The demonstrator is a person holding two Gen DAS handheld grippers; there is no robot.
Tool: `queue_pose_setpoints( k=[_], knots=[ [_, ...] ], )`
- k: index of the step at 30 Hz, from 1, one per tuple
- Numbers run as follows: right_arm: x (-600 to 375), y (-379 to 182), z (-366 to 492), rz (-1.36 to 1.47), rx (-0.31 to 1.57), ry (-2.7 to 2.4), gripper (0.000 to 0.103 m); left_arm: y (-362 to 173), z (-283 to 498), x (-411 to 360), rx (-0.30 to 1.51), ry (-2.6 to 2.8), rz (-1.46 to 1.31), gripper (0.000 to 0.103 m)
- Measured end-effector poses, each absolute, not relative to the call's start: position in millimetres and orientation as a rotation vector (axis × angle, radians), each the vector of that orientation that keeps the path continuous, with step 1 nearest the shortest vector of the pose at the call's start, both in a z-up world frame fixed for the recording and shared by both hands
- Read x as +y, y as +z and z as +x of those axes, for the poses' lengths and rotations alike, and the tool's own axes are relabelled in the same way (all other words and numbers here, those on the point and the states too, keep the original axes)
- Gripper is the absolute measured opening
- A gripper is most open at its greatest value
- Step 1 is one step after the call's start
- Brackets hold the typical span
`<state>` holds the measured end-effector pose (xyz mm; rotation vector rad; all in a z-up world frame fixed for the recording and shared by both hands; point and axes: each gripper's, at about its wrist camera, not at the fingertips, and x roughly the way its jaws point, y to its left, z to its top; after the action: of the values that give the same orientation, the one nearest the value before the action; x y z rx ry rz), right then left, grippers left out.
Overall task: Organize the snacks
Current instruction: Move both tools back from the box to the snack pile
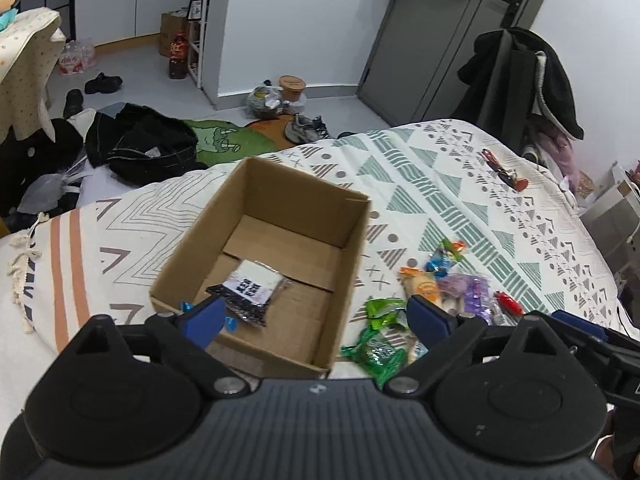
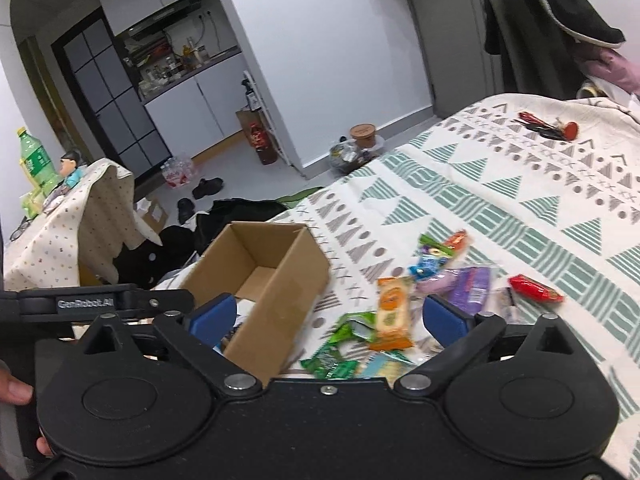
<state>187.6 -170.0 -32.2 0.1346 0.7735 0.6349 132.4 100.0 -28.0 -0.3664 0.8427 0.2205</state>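
Centre frame, on the bed (image 1: 460,184): cardboard box (image 1: 276,216) holding one black-and-white packet (image 1: 250,290). Loose snacks (image 1: 436,292) lie just right of it. Left gripper (image 1: 316,314) and right gripper (image 2: 330,316): jaws wide apart, nothing between them. Risk: soft bedding, so a nudged box wall may tip. Crowded overlapping wrappers invite double picks. Red tool (image 2: 548,126) upper right, well apart.

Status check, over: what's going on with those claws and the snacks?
Both grippers open, empty. One packet in box; snacks beside it. Nothing blocking.
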Motion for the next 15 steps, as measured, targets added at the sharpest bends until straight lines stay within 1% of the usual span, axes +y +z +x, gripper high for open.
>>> queue_pose_setpoints(
  k=[6, 9, 15],
  knots=[
    [-190.7, -33.0, 191.0, 0.118, 0.776, 0.618, 0.103, -21.4, 134.7, 83.5, 0.838, 0.196, -0.360, 0.097],
    [-199.9, -33.3, 191.7, 0.106, 0.776, 0.609, 0.103, -19.9, 136.4, 74.1, 0.831, 0.190, -0.338, 0.103],
    [-212.7, -33.6, 198.6, 0.136, 0.791, 0.583, 0.103, -20.1, 143.0, 57.7, 0.828, 0.168, -0.317, 0.103]
  ],
)
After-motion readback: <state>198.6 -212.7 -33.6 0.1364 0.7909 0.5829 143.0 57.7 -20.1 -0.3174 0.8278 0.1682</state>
